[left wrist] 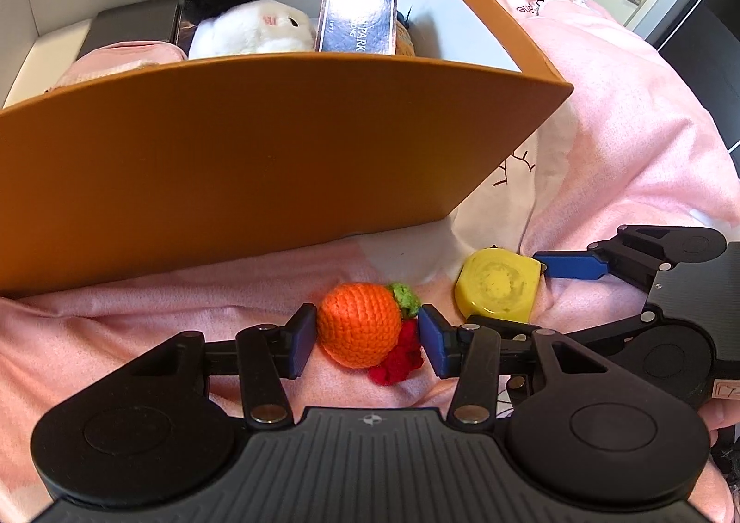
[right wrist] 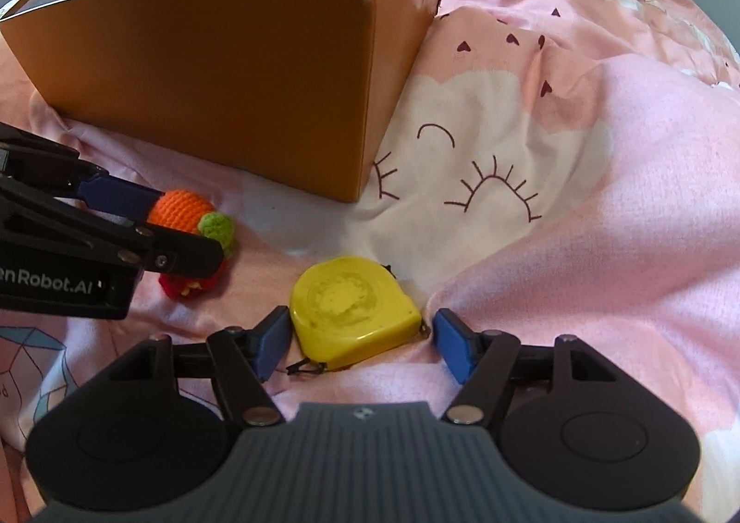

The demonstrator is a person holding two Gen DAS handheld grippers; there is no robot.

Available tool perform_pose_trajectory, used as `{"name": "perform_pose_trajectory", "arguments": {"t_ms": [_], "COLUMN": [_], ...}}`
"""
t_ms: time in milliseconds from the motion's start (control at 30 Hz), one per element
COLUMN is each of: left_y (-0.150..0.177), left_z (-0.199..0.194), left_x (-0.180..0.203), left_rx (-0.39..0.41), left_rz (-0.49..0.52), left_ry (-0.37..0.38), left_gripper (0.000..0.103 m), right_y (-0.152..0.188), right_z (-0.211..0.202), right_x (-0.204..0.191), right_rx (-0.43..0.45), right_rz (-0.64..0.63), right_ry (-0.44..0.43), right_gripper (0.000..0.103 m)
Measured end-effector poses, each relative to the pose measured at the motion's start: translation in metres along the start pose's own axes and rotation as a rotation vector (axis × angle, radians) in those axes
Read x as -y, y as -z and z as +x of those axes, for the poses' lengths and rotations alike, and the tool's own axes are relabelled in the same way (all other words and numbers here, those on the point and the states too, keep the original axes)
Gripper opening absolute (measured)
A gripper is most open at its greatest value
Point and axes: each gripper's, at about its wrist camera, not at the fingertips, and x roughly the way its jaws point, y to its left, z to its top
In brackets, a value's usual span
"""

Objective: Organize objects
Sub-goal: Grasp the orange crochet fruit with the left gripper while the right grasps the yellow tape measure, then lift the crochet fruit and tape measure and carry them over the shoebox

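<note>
- The left gripper (left wrist: 367,340) straddles the crocheted orange (left wrist: 360,323) on the pink bedding (left wrist: 624,144); its pads look to touch both sides.
- The right gripper (right wrist: 360,345) stands open around the yellow tape measure (right wrist: 354,312), right of the orange.
- Both lie near the orange box (left wrist: 277,144).

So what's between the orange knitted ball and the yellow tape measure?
Just bare pink blanket; the crocheted orange and the tape measure lie apart, clearest in the right wrist view.

Right hand-held gripper (right wrist: 360,345) straddles a yellow tape measure (right wrist: 351,310), jaws apart.
</note>
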Motion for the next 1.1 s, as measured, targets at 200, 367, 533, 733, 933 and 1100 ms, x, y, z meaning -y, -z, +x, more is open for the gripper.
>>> {"name": "perform_pose_trajectory", "arguments": {"t_ms": [200,367,533,733,933,1100], "left_y": [0.0,0.001,0.002,0.003,0.002,0.0], "left_z": [0.001,-0.001,-0.007,-0.024,-0.053,-0.082], "left_x": [0.002,0.001,0.001,0.004,0.012,0.018], "left_rx": [-0.002,0.005,0.019,0.042,0.078,0.109], "left_rz": [0.0,-0.005,0.003,0.014,0.045,0.066], "left_ry": [-0.002,0.007,0.019,0.046,0.072,0.106], "left_gripper": [0.055,0.055,0.054,0.053,0.053,0.053], "right_y": [0.0,0.002,0.002,-0.001,-0.005,-0.004], "right_z": [0.003,-0.001,-0.008,-0.027,-0.047,-0.074], "right_x": [0.001,-0.002,-0.006,-0.007,-0.015,-0.022], "right_rx": [-0.009,0.01,0.031,0.071,0.102,0.149], "right_rz": [0.008,0.001,-0.014,-0.034,-0.077,-0.096], "right_ry": [-0.013,-0.003,0.003,0.004,-0.001,-0.021], "right_gripper": [0.065,0.064,0.064,0.064,0.064,0.064]}}
